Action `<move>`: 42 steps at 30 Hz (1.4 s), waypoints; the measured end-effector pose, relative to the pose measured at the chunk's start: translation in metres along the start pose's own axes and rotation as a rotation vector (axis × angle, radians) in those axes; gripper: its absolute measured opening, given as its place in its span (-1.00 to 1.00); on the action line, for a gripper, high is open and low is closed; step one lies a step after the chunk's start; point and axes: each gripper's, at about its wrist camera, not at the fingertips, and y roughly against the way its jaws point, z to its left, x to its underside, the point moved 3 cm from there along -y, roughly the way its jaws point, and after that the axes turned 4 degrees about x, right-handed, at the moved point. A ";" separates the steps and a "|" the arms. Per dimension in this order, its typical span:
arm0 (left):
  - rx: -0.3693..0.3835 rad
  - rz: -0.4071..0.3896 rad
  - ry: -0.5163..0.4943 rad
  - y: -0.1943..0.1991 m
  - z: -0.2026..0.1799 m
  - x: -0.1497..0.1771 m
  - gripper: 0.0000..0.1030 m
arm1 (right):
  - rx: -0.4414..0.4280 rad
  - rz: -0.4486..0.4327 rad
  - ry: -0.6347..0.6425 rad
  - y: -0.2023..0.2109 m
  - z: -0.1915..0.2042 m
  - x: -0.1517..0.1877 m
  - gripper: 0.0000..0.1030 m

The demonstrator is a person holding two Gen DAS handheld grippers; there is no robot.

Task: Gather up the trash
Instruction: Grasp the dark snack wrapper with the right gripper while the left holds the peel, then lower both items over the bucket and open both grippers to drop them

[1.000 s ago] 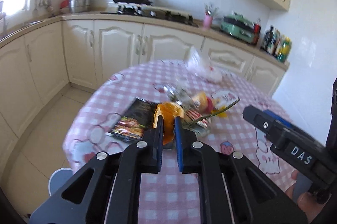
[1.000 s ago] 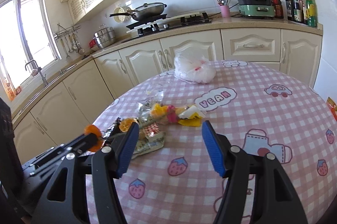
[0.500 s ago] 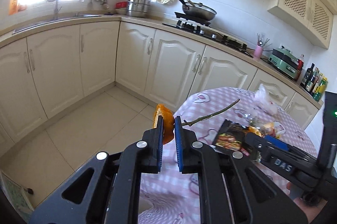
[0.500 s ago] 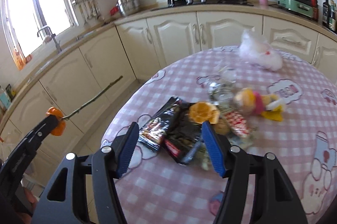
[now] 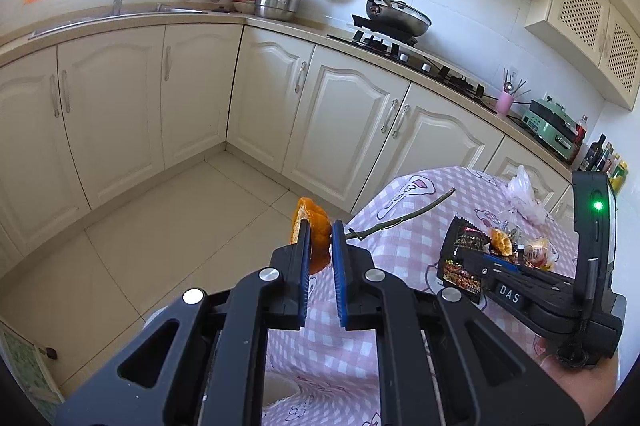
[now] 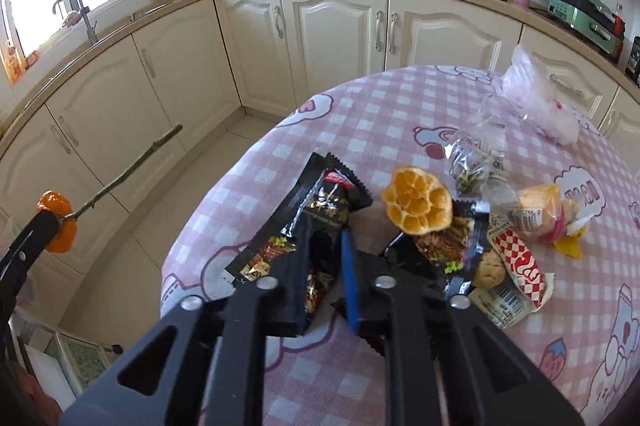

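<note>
My left gripper (image 5: pixel 319 229) is shut on an orange peel (image 5: pixel 314 226) with a thin twig (image 5: pixel 400 222) sticking out to the right, held off the table's left edge above the floor; it also shows in the right wrist view (image 6: pixel 56 226). My right gripper (image 6: pixel 324 238) is shut on a black snack wrapper (image 6: pixel 316 209) lying on the pink checked table (image 6: pixel 380 113). Beside it lie a dried orange half (image 6: pixel 418 205), a second black wrapper (image 6: pixel 452 250), a red-and-white wrapper (image 6: pixel 516 262) and a yellow-pink wrapper (image 6: pixel 548 209).
A crumpled clear bag (image 6: pixel 476 153) and a white plastic bag (image 6: pixel 536 97) lie farther back on the table. Cream cabinets (image 5: pixel 192 97) and the counter run around the room. Tiled floor (image 5: pixel 140 234) lies left of the table.
My left gripper has swung the peel and twig from over the trash pile out past the table's left edge. My right gripper has moved down to the pile and closed on the black wrapper.
</note>
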 end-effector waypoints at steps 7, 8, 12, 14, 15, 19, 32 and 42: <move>-0.016 0.002 0.019 0.006 0.015 0.003 -0.82 | -0.047 -0.044 0.015 0.011 0.009 -0.002 -0.92; -0.021 0.002 0.023 0.007 0.018 0.002 -0.82 | -0.055 -0.053 0.013 0.014 0.011 -0.001 -0.92; -0.044 -0.003 0.045 0.013 0.035 0.005 -0.82 | -0.090 -0.083 0.039 0.028 0.029 0.000 -0.93; -0.058 -0.003 0.056 0.016 0.043 0.006 -0.82 | -0.125 -0.099 0.050 0.034 0.043 0.001 -0.93; -0.068 -0.003 0.060 0.017 0.048 0.007 -0.82 | -0.144 -0.100 0.061 0.036 0.052 0.001 -0.93; -0.118 0.004 0.089 0.023 0.074 0.013 -0.82 | -0.215 -0.103 0.108 0.039 0.093 0.006 -0.93; -0.287 0.071 0.215 0.021 0.174 0.041 -0.82 | -0.385 0.062 0.226 -0.028 0.227 0.048 -0.93; -0.289 0.110 0.243 0.001 0.196 0.050 -0.82 | -0.424 0.095 0.250 -0.066 0.271 0.055 -0.61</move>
